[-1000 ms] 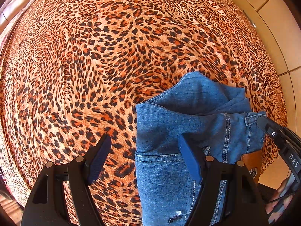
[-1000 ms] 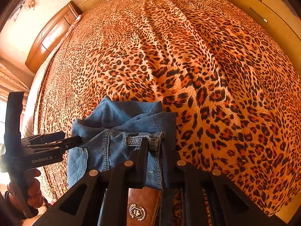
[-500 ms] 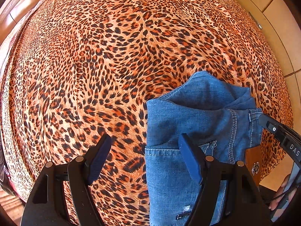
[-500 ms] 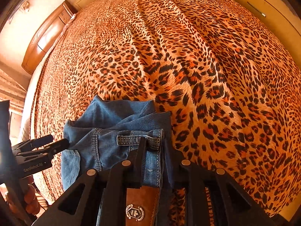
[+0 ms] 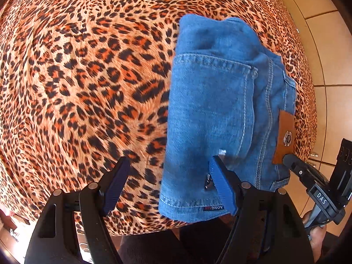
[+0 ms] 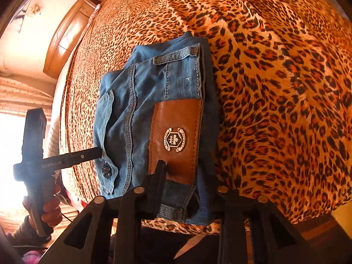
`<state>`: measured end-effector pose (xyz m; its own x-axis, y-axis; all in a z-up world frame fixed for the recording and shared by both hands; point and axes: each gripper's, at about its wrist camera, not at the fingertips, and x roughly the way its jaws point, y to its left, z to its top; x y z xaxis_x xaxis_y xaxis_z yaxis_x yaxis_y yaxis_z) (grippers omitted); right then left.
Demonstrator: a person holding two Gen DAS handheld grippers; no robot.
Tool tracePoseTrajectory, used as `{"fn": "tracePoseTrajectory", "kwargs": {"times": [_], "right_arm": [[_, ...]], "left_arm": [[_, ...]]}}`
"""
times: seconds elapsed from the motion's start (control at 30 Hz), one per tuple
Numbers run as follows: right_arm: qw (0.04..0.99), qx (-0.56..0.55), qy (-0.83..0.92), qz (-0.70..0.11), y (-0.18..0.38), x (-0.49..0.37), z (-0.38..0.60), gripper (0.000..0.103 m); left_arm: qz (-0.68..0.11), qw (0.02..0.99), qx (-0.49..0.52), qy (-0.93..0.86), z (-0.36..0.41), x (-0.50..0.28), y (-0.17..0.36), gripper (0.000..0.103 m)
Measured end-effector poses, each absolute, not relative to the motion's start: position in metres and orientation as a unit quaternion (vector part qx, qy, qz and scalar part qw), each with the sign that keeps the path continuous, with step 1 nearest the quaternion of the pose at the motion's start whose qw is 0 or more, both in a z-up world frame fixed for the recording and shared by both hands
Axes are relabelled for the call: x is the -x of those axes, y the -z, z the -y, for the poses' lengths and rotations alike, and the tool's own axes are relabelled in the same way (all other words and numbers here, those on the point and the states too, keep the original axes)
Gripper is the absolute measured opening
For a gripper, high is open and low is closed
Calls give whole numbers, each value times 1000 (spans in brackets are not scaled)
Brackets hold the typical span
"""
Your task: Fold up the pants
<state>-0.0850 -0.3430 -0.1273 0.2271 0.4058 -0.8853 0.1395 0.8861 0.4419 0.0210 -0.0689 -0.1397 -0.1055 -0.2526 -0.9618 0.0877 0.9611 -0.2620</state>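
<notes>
Folded blue jeans point(image 5: 215, 110) lie on the leopard-print bedspread point(image 5: 88, 77) near its front edge. A brown leather patch point(image 6: 176, 140) marks the waistband. My left gripper point(image 5: 169, 184) is open; its right finger rests over the jeans' left edge, its left finger over the bedspread. My right gripper point(image 6: 187, 184) is open and holds nothing; its left finger lies on the patch, its right finger at the jeans' right edge. The right gripper also shows in the left wrist view point(image 5: 308, 176), and the left gripper shows in the right wrist view point(image 6: 66, 158), touching the jeans' left side.
A wooden headboard point(image 6: 70, 35) stands at the bed's far left. Tiled floor point(image 5: 325, 55) runs along the bed's right side. The bed's front edge point(image 6: 198, 228) lies just below the jeans.
Both grippers pulled back toward the bed's front edge, so more of the folded jeans shows. The right gripper, which was shut on the waistband, has opened and let it go.
</notes>
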Motion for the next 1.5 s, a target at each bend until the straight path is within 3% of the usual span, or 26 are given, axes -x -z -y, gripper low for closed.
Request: {"fn": "tracePoseTrajectory", "kwargs": {"times": [0.1,0.17,0.23,0.3,0.33,0.37,0.43,0.67,0.93,1.03,1.17,1.27,1.33,1.4,1.5], "right_arm": [[777,-158,-81,-604,116,98,341,7],[757,-106,-45,-643,141,102,346,5],[735,-137,-30,-663,155,109,361,9],[746,-234,-35,-622,141,117,385,11],[749,-278,-40,-600,135,120,396,24],[748,-314,-45,-583,130,121,405,48],[751,-347,-42,-561,124,118,415,65],[752,-331,-82,-563,132,79,389,65],[737,-352,-122,-563,153,55,357,65],[738,-344,-131,-565,153,49,350,62],[728,-377,-123,-560,166,53,358,60],[745,-342,-105,-564,159,54,348,48],[750,-315,-97,-573,150,48,335,41],[764,-281,-99,-572,139,44,327,38],[787,-161,-89,-589,127,33,296,35]], "left_arm": [[-733,665,24,141,81,-1,149,77],[-740,658,15,140,85,6,153,77],[-723,676,16,141,84,10,138,77],[-685,716,-2,136,77,10,115,77],[-673,728,-6,134,73,7,107,77],[-667,733,-3,134,69,2,102,77],[-681,720,21,133,58,-15,108,77],[-735,652,135,127,37,-50,147,77],[-753,613,180,156,59,-55,163,77],[-756,603,194,163,64,-59,167,91],[-752,606,197,168,79,-67,164,96],[-749,614,170,182,93,-60,155,82],[-739,637,120,184,100,-52,146,62],[-737,641,110,186,98,-50,143,50],[-737,636,124,190,82,-50,135,41]]}}
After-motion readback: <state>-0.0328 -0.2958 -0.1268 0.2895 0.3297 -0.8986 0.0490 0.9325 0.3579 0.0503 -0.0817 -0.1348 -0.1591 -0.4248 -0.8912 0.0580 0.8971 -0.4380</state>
